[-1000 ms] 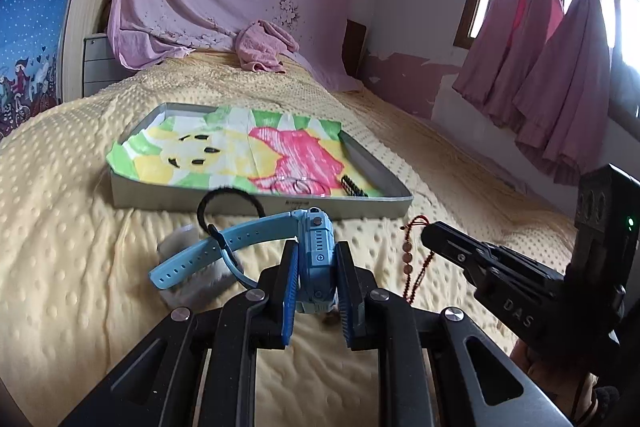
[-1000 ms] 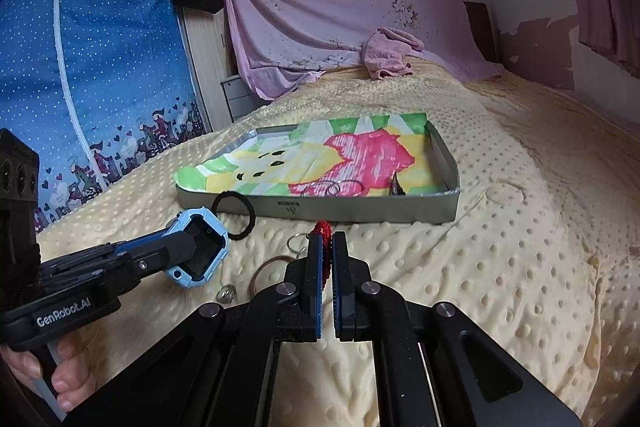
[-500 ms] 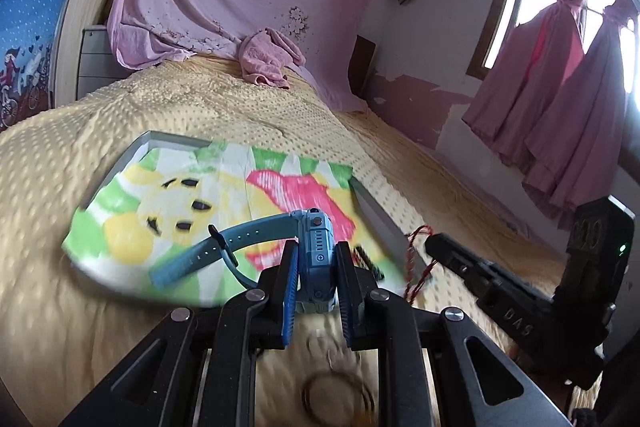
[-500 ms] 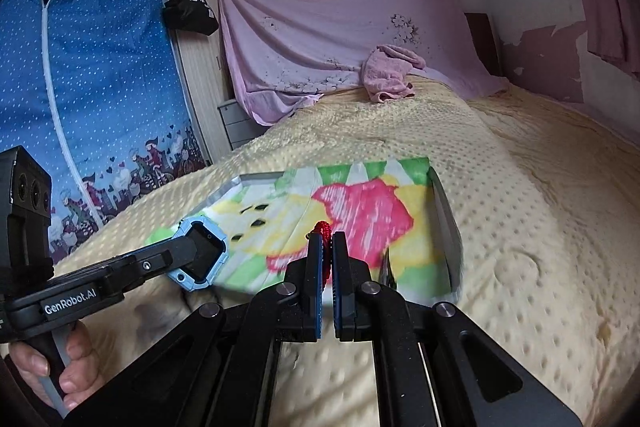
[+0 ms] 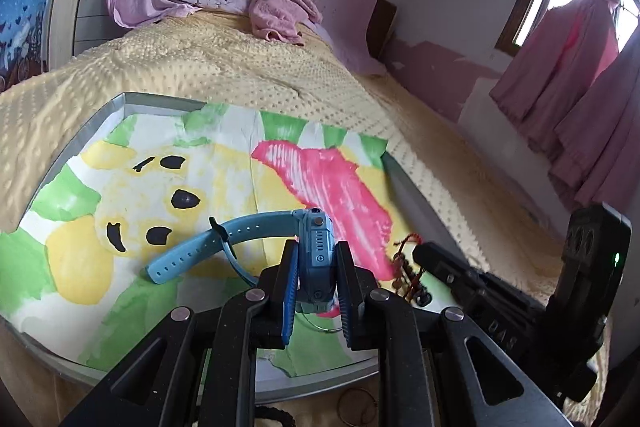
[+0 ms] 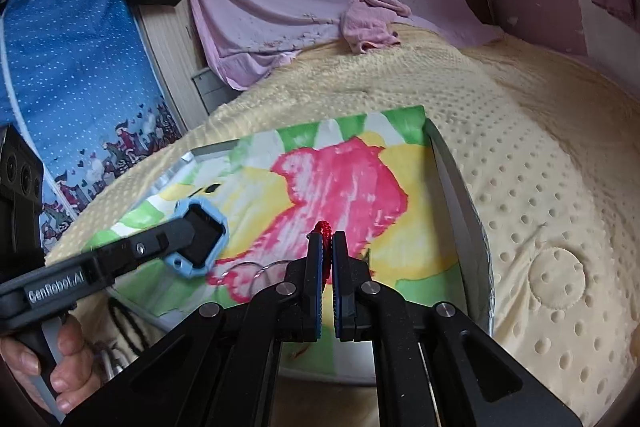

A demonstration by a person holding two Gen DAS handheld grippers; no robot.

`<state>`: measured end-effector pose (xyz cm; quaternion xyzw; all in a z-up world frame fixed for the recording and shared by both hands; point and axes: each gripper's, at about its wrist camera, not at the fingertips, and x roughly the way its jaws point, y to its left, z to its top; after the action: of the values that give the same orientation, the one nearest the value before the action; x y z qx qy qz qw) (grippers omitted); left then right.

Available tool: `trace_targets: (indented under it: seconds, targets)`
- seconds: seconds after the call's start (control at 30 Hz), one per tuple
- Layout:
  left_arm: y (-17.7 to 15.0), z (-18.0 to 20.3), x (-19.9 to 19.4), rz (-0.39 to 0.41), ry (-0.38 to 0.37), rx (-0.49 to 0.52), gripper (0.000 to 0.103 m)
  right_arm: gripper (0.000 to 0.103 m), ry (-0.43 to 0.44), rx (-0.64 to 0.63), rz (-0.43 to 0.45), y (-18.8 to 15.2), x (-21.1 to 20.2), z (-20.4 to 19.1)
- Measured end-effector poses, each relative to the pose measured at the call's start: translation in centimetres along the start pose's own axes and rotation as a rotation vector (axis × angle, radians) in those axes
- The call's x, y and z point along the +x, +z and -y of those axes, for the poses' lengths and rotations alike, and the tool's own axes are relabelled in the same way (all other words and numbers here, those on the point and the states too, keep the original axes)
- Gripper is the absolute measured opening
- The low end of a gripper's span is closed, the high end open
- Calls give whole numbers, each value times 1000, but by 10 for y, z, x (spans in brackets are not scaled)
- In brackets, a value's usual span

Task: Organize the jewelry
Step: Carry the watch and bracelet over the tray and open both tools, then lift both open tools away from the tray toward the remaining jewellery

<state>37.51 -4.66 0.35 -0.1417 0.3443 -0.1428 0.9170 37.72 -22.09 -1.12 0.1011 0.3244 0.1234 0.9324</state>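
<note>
Both grippers [image 5: 316,267] [image 6: 327,259] loaded; beads [image 5: 408,273] left-view only.

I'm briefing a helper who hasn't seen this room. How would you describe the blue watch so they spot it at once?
On the yellow dotted bedspread lies a shallow grey tray lined with a bright cartoon drawing. Above that drawing, the left gripper clamps the blue watch by its chunky case, with the strap curving away to the left. It is the only light-blue item; the right gripper pinches a red-corded bead string.
</note>
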Motion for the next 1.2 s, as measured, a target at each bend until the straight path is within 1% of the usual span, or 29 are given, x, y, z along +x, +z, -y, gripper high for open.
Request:
trace_targets:
  seconds: [0.17, 0.27, 0.37, 0.4, 0.43, 0.47, 0.5, 0.53, 0.57, 0.6, 0.67, 0.7, 0.73, 0.77, 0.8, 0.93, 1.0, 1.03, 1.13, 1.2]
  targets:
    - [-2, 2, 2, -19, 23, 14, 17, 4, -4, 10, -35, 2, 14, 4]
    - [-5, 0, 5, -39, 46, 2, 19, 5, -14, 7, -55, -1, 16, 6]
    - [-4, -6, 4, -45, 23, -42, 20, 5, -22, 6, -62, -2, 15, 7]
    - [-3, -9, 3, -46, 14, -57, 22, 6, -23, 3, -61, -3, 13, 7]
    - [-3, -10, 2, -44, 14, -70, 29, 8, -29, -5, -56, -3, 10, 7]
    - [-3, -11, 0, -38, 18, -79, 33, 14, -35, -13, -45, -4, 7, 7]
    - [-3, -12, -4, -22, 22, -89, 44, 26, -43, -17, -36, -4, 2, 8]
    - [-3, -12, -8, -2, 28, -95, 59, 32, -51, -18, -22, -5, -2, 8]
    - [-3, -12, -13, 23, 43, -98, 66, 38, -56, -20, -5, -6, -8, 7]
    - [-3, -11, -20, 57, 62, -97, 74, 38, -58, -24, 8, -6, -14, 7]
    - [-3, -9, -32, 103, 76, -87, 76, 38, -71, -29, 27, -6, -26, 7]
    - [-4, -7, -39, 119, 83, -77, 79, 38, -72, -23, 36, -6, -31, 8]
    - [-4, -6, -43, 127, 93, -72, 85, 39, -74, -13, 49, -6, -39, 9]
    - [-6, -4, -51, 144, 116, -62, 89, 46, -75, -4, 64, -7, -46, 10]
    - [-8, -1, -58, 168, 143, -43, 93, 54, -77, 1, 83, -8, -53, 11]
    - [-18, 11, -86, 248, 222, 58, 102, 65, -82, -5, 160, -14, -86, 4]
    - [-23, 14, -99, 272, 241, 83, 103, 77, -80, -6, 187, -17, -99, 0]
    - [-26, 14, -107, 284, 247, 92, 103, 79, -82, -7, 208, -20, -108, -3]
    - [-36, 14, -125, 308, 266, 106, 103, 92, -79, -10, 250, -27, -128, -11]
    - [-43, 11, -137, 322, 275, 105, 103, 93, -85, -25, 273, -32, -138, -17]
